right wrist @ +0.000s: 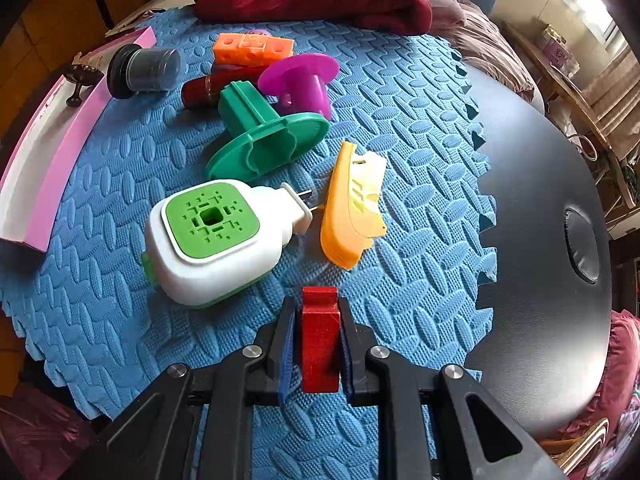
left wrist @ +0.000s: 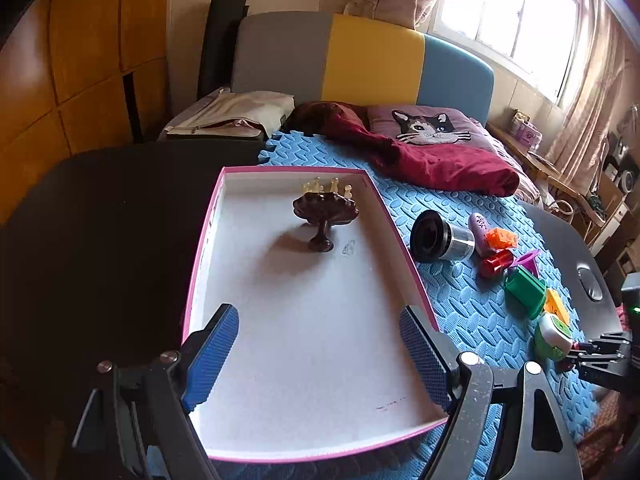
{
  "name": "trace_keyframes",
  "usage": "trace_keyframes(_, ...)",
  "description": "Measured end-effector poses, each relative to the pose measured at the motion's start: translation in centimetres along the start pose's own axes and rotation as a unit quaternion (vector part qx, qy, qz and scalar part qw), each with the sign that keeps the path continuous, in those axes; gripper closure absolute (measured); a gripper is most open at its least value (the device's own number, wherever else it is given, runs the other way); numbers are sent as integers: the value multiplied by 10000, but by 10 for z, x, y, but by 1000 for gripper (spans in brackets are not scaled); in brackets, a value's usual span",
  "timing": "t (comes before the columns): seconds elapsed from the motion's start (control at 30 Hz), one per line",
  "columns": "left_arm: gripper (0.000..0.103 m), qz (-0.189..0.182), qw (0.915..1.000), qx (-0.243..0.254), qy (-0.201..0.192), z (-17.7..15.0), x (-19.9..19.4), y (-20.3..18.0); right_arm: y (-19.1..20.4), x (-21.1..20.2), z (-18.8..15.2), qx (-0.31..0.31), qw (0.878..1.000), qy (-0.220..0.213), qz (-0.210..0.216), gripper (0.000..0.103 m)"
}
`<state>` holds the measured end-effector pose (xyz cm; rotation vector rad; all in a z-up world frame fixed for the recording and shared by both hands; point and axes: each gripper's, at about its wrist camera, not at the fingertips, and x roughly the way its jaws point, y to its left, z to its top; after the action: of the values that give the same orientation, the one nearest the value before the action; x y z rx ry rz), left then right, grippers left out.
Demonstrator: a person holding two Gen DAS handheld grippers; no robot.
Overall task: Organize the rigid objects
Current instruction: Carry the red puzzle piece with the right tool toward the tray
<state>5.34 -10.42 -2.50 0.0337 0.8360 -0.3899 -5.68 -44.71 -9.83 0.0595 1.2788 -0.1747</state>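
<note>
My left gripper (left wrist: 320,354) is open and empty, hovering over the near end of a pink-rimmed white box (left wrist: 280,360). A dark brown pedestal dish (left wrist: 325,214) stands at the box's far end. My right gripper (right wrist: 318,344) is shut on a red block (right wrist: 319,340) just above the blue foam mat (right wrist: 420,200). Ahead of it lie a white and green plug-in device (right wrist: 212,240), an orange plastic piece (right wrist: 348,208), a green flanged piece (right wrist: 268,136), a magenta flanged piece (right wrist: 300,80), a dark red cylinder (right wrist: 216,88), an orange brick (right wrist: 252,50) and a black lens-like cylinder (right wrist: 144,70).
The pink box (right wrist: 60,152) lies left of the mat in the right wrist view. A dark table surface (right wrist: 540,220) extends to the right with a round recess (right wrist: 582,240). A maroon cloth (left wrist: 440,160) and a cat pillow (left wrist: 428,126) lie behind the mat.
</note>
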Motion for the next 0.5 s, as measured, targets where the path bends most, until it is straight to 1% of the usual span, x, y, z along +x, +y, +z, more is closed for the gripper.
trace_keyframes(0.1,20,115,9999,23,-9,-3,-4,0,0,0,0,-17,10000,-8,-18,85)
trace_keyframes(0.23,20,204,9998,6,3,-8,-8,2,7,-2,-2,-153,9998,-54,-146,85)
trace_keyframes(0.37,20,242,9997,-58,65,-14,-9,7,15,-4,-3,-340,9988,-113,-329,89)
trace_keyframes(0.5,20,281,9996,-84,59,-18,-11,11,17,-5,-5,-391,9984,-123,-388,89)
